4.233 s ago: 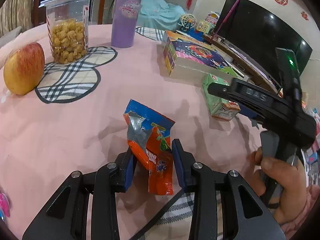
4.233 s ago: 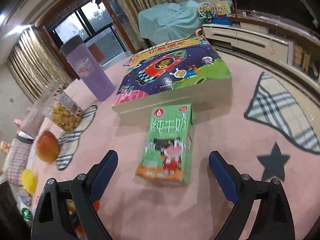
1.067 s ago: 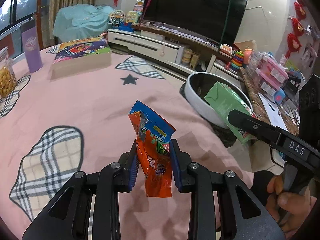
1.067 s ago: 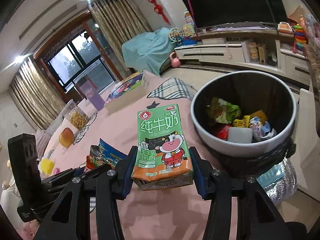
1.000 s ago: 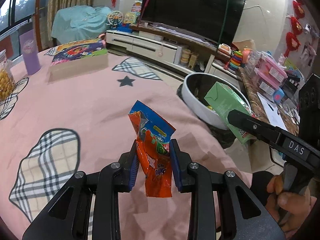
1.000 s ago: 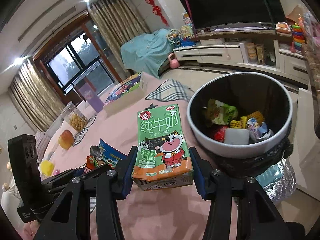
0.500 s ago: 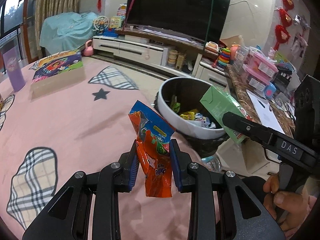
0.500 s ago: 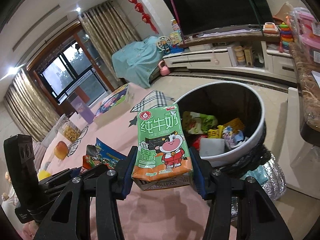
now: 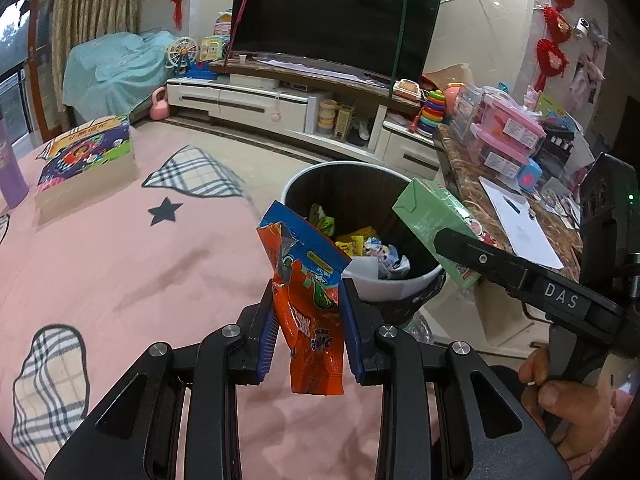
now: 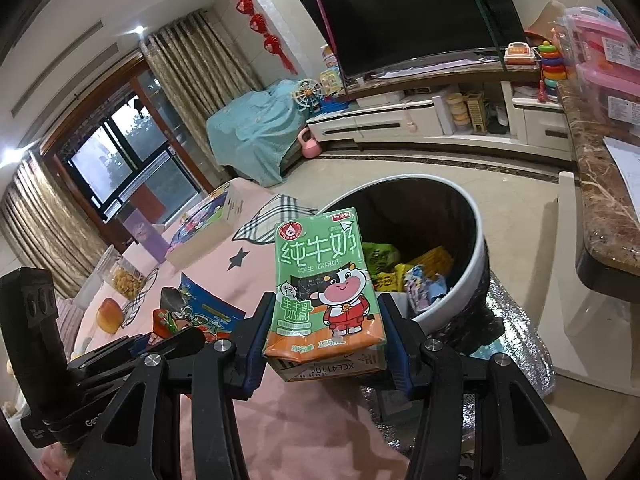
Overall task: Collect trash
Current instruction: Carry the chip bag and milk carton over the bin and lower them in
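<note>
My left gripper (image 9: 307, 320) is shut on an orange and blue snack wrapper (image 9: 310, 300), held upright above the pink tablecloth's edge. My right gripper (image 10: 326, 334) is shut on a green milk carton (image 10: 326, 296) with a cartoon cow. The carton (image 9: 436, 226) and right gripper also show at right in the left wrist view, over the bin's rim. A white trash bin (image 9: 400, 286) with a black liner stands just past the table edge, holding several wrappers. In the right wrist view the trash bin (image 10: 476, 264) lies right behind the carton, and the snack wrapper (image 10: 196, 314) shows at left.
A pink round table (image 9: 120, 260) carries a colourful game box (image 9: 86, 156), a purple bottle (image 9: 10, 168), a snack jar (image 10: 124, 276) and an apple (image 10: 108, 314). A marble counter (image 10: 600, 184) with pink boxes stands right of the bin. A TV stand (image 9: 280, 100) lines the far wall.
Both grippers have carried their items from over the table toward the bin; the bin now looks larger and nearer in both views. Grips are unchanged.
</note>
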The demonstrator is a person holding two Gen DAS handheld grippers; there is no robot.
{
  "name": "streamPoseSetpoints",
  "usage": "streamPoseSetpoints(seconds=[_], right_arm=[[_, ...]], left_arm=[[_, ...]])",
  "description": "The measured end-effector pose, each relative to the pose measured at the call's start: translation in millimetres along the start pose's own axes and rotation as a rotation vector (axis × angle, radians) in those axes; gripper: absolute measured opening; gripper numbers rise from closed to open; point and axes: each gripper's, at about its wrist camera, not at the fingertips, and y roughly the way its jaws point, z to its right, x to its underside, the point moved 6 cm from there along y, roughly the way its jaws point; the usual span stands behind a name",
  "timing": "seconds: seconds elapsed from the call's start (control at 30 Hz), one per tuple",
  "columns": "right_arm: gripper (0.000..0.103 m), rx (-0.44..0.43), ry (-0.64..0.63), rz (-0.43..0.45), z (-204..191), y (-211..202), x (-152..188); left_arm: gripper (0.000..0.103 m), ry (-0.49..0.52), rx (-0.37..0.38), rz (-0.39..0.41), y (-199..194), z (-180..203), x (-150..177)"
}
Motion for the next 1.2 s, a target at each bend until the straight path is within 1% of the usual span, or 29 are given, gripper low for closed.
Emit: streamPoseSetpoints(seconds=[0.27,0.77,1.2], right_arm=[[0.051,0.016,0.006,0.005,12.3,1.4,-11.5],[0.051,0.034,0.012,0.015,24.0,6.6,-26.8],[0.051,0.047,0.021,-0.001,32.0,18.7,-36.5]], left_arm=[[0.027,0.026,0.013,0.004,11.3,15.2,-14.6],[0.027,0.035,0.011,-0.003,34.6,23.1,-33.7],[0.027,0.045,0.014,-0.018,51.0,32.8,-45.7]])
